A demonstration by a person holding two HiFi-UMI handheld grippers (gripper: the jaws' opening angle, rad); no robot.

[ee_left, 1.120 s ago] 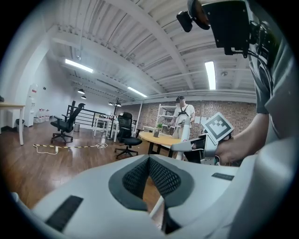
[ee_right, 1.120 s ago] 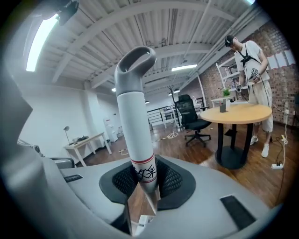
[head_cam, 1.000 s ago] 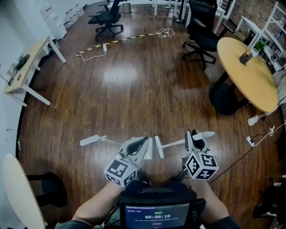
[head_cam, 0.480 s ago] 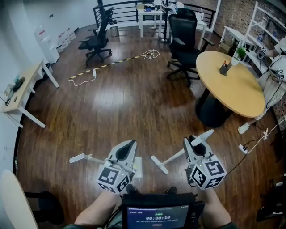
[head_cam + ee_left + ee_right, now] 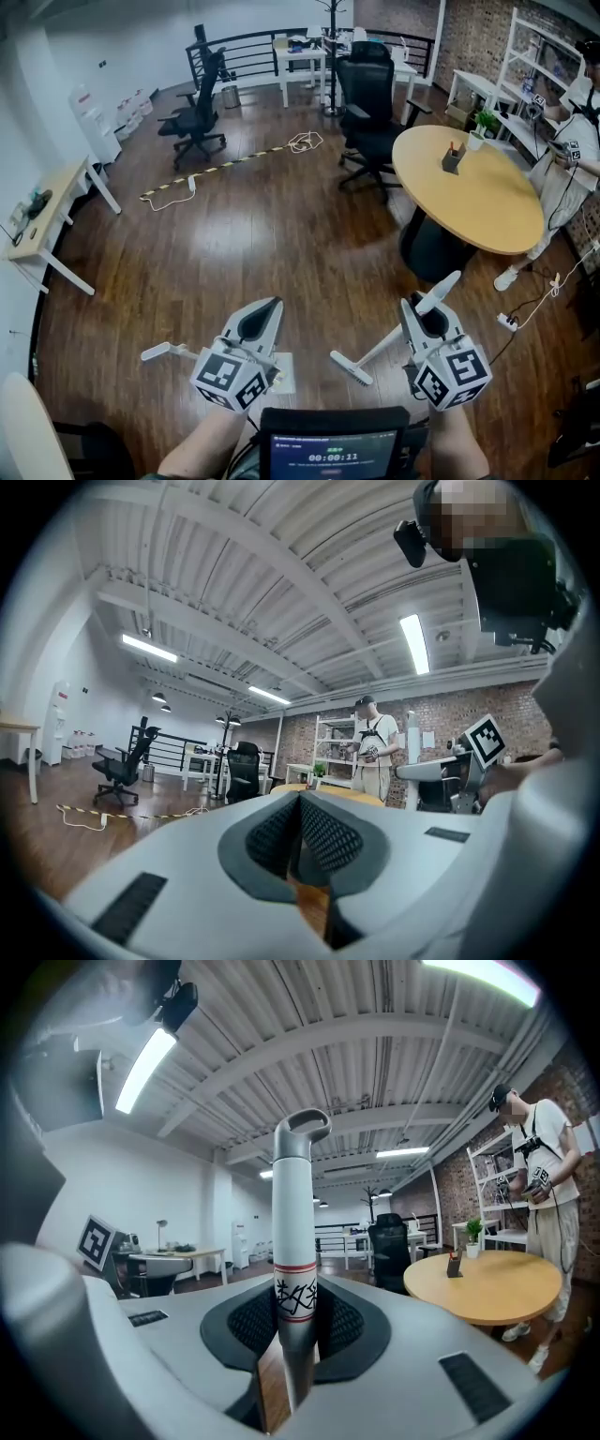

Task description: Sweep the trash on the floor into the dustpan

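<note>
A dark wooden floor point(image 5: 281, 234) fills the room. Low over it, near the person's feet, the right gripper point(image 5: 427, 317) is clenched on the white brush point(image 5: 380, 349), whose head points down and left. Just beside it, the left gripper point(image 5: 262, 317) is clamped on the white dustpan point(image 5: 283, 373), and a round desk point(image 5: 469, 187) stands farther off to the right.

Wide open floor point(image 5: 253, 234) straight ahead, plenty of room to pass! Right side is crowded: round table point(image 5: 469, 197), chair point(image 5: 367, 84) behind it, cords point(image 5: 507, 322) near its foot. Left, a desk point(image 5: 45, 211). Far off, a cable point(image 5: 220, 167) crosses.
</note>
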